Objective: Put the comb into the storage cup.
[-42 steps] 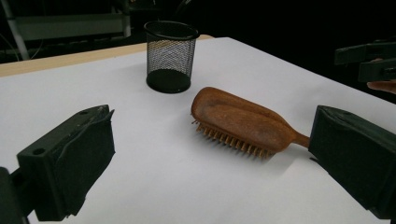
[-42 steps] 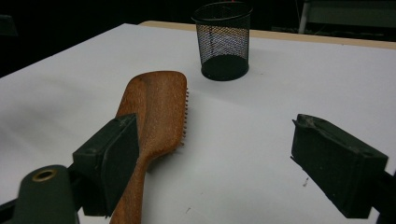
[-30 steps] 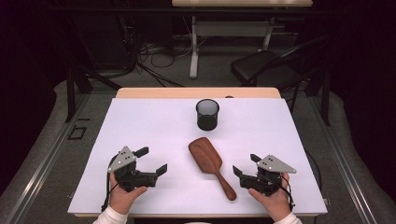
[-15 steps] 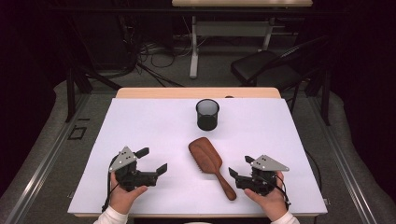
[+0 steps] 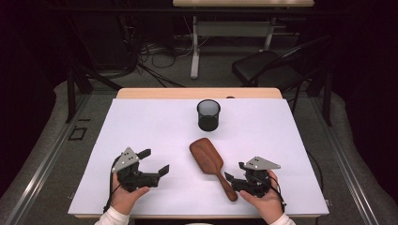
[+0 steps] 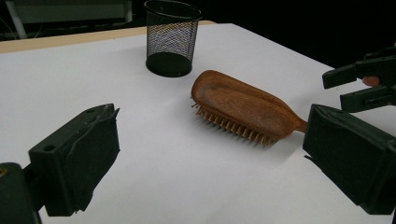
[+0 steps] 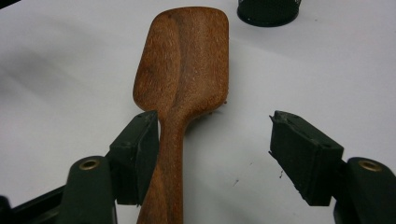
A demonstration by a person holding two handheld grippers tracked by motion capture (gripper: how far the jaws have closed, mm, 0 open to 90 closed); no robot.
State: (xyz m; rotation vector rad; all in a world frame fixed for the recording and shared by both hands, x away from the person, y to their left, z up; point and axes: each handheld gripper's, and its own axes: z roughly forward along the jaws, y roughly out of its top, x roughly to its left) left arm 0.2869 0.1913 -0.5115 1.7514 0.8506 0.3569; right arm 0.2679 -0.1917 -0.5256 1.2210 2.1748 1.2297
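A brown wooden hairbrush [image 5: 205, 157] lies bristles down on the white table [image 5: 155, 126], its handle pointing at the near right. My right gripper [image 5: 235, 172] straddles that handle. In the right gripper view the left pad [image 7: 140, 149] touches the brush [image 7: 187, 65] at its neck while the right pad [image 7: 299, 149] stands well off it. These jaws have just been closing with the handle between them. My left gripper [image 5: 156, 161] rests open at the near left, with only bare table between its jaws; in its own view the left gripper [image 6: 210, 154] faces the brush [image 6: 238, 105].
A black mesh cup [image 5: 208, 115] stands upright behind the brush, toward the table's far edge; the cup [image 6: 172, 39] looks empty. Chairs, desk legs and cables sit on the dark floor beyond the table.
My right gripper has shifted slightly left, up to the brush handle, and its jaws stand narrower. The left gripper and the brush have not moved.
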